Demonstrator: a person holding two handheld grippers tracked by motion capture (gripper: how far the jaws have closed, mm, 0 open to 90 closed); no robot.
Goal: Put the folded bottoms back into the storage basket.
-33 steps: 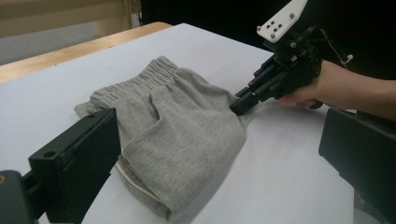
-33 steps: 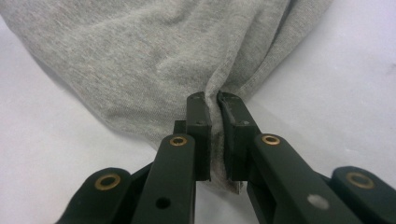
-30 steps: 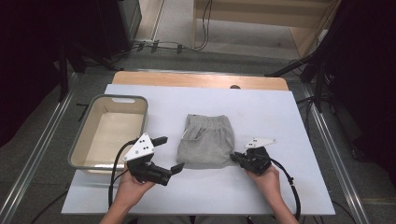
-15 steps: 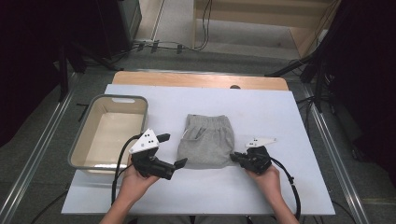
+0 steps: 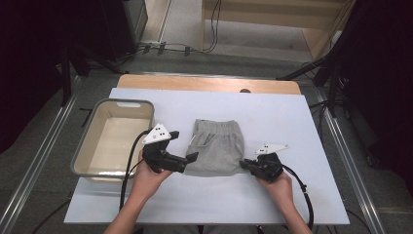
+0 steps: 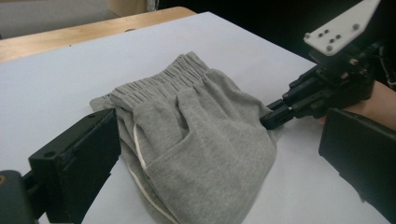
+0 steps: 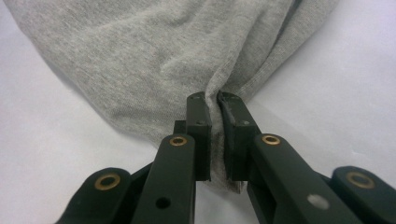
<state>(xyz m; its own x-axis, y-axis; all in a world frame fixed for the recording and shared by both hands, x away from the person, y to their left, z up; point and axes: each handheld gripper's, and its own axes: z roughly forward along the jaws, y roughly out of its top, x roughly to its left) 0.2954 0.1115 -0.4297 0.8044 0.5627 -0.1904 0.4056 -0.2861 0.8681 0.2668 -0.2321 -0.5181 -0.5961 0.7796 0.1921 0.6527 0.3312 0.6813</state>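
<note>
Folded grey shorts (image 5: 217, 146) lie in the middle of the white table (image 5: 272, 112), waistband to the far side. My right gripper (image 5: 245, 165) is shut on the near right corner of the shorts; its own view shows the grey fabric (image 7: 140, 51) pinched between the jaws at the right gripper (image 7: 217, 100). At the shorts' left edge my left gripper (image 5: 186, 145) stands wide open. In its view the shorts (image 6: 201, 140) lie between the spread jaws of the left gripper (image 6: 219, 135) without touching the pads, and the right gripper (image 6: 275, 116) grips the cloth beyond.
A grey-rimmed bin (image 5: 83, 158) with nothing in it stands at the table's left, close behind the left hand. A wooden strip (image 5: 209, 84) runs along the far table edge. Cables trail from both grippers toward the near edge.
My left gripper has moved right, from beside the bin up to the shorts' left edge, jaws still open. The right gripper and the shorts have kept still.
</note>
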